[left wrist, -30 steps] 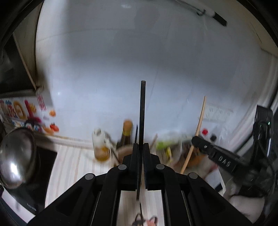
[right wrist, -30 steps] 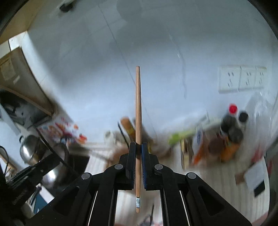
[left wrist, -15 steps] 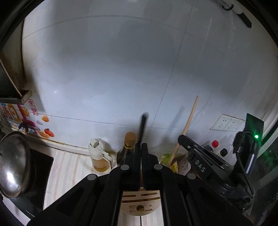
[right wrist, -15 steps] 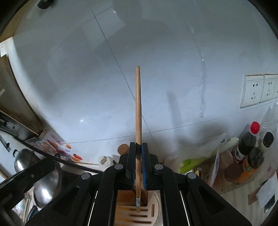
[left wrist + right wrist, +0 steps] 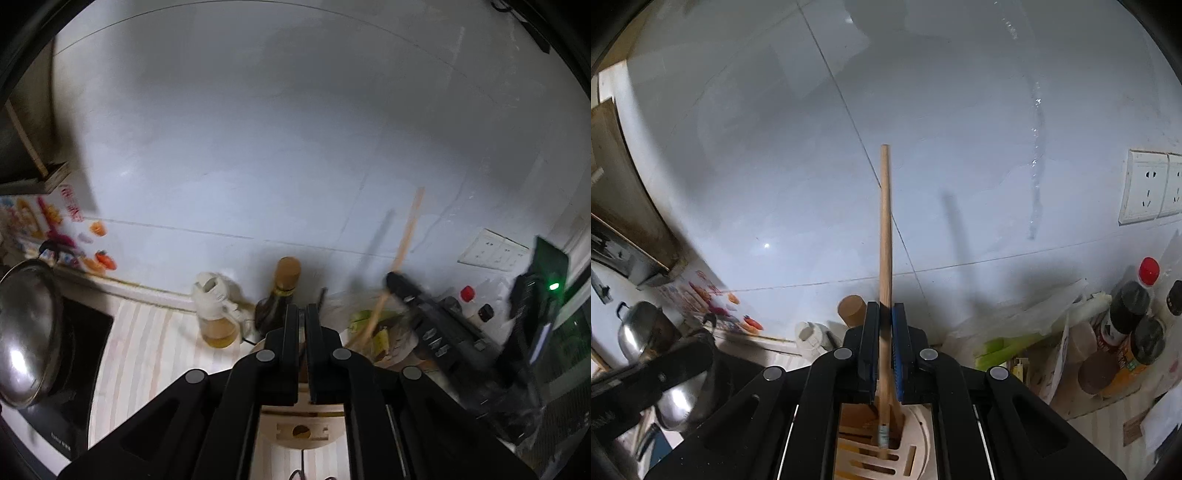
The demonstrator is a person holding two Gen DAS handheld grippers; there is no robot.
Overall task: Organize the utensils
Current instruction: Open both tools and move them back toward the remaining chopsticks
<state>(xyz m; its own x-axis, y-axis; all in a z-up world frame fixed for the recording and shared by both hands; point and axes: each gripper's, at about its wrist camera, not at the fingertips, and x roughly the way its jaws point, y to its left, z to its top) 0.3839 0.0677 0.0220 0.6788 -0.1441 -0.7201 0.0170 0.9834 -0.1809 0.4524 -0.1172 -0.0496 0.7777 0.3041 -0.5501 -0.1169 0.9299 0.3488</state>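
My right gripper (image 5: pixel 885 314) is shut on a long wooden stick (image 5: pixel 885 236) that stands upright; its lower tip is inside a slot of the round wooden utensil holder (image 5: pixel 916 439) below the fingers. The stick (image 5: pixel 400 258) and the right gripper also show blurred in the left wrist view. My left gripper (image 5: pixel 302 314) has its fingers nearly together with nothing seen between them, above the same holder (image 5: pixel 301 430). The black utensil it held is out of sight.
A dark bottle with a cork (image 5: pixel 282 295) and an oil jug (image 5: pixel 218 314) stand by the white tiled wall. A steel pot (image 5: pixel 26 332) sits on the stove at left. Sauce bottles (image 5: pixel 1137 332), celery (image 5: pixel 1008 343) and wall sockets (image 5: pixel 1148 188) are at right.
Both grippers came down over the wooden holder. The black utensil has gone from the left gripper's fingers. The wooden stick's tip has entered a slot of the holder.
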